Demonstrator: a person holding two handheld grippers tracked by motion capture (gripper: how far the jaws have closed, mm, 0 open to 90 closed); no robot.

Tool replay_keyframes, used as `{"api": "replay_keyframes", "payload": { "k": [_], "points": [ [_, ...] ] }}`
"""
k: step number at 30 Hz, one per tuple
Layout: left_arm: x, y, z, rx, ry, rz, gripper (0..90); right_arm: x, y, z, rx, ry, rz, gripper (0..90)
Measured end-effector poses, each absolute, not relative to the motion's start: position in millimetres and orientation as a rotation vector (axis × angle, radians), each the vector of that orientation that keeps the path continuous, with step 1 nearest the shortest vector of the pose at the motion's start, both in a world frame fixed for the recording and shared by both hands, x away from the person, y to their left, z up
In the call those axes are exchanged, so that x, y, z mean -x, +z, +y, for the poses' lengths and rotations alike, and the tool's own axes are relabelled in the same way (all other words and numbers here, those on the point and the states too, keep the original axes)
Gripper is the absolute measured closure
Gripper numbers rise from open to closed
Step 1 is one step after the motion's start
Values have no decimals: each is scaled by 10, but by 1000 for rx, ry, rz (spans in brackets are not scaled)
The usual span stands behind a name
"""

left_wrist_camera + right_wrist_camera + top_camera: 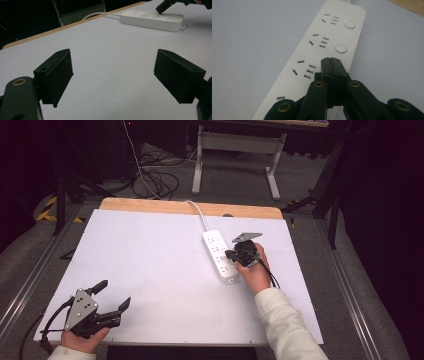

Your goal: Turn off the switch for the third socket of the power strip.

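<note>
White worktop (150, 270): power strip (220, 256) runs lengthwise away from the right gripper (331, 61), whose fingers are pressed together (probably touching a switch). Left gripper (114, 295) gapes, well apart.

Right hand-held gripper (330, 61) clamped shut (left hand-held gripper (114, 296) gaping).

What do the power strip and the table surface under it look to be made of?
Power strip: probably moulded plastic, white and smooth with a slight sheen, rounded corners, crisp socket slots and round push buttons. Table surface: a matte white sheet or laminate, uniform and without glare; along the far side a light wooden edge shows, so the board beneath is likely wood or plywood.
</note>
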State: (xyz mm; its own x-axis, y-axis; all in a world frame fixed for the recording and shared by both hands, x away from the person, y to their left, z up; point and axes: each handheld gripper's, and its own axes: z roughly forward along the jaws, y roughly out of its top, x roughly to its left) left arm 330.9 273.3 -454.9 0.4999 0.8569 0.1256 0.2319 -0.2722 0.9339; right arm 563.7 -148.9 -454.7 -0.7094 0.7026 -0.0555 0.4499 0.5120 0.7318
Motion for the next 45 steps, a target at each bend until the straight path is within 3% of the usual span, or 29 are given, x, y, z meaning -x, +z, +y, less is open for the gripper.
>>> {"api": "replay_keyframes", "payload": {
  "k": [34, 45],
  "points": [
    [-3307, -4544, 2731, -1778, 818, 915, 159, -5229, -4052, -1627, -842, 1216, 2334, 900],
    [-3295, -4530, 2726, -1778, 798, 919, 162, -4947, -3932, -1700, -763, 1275, 2329, 641]
  ]
}}
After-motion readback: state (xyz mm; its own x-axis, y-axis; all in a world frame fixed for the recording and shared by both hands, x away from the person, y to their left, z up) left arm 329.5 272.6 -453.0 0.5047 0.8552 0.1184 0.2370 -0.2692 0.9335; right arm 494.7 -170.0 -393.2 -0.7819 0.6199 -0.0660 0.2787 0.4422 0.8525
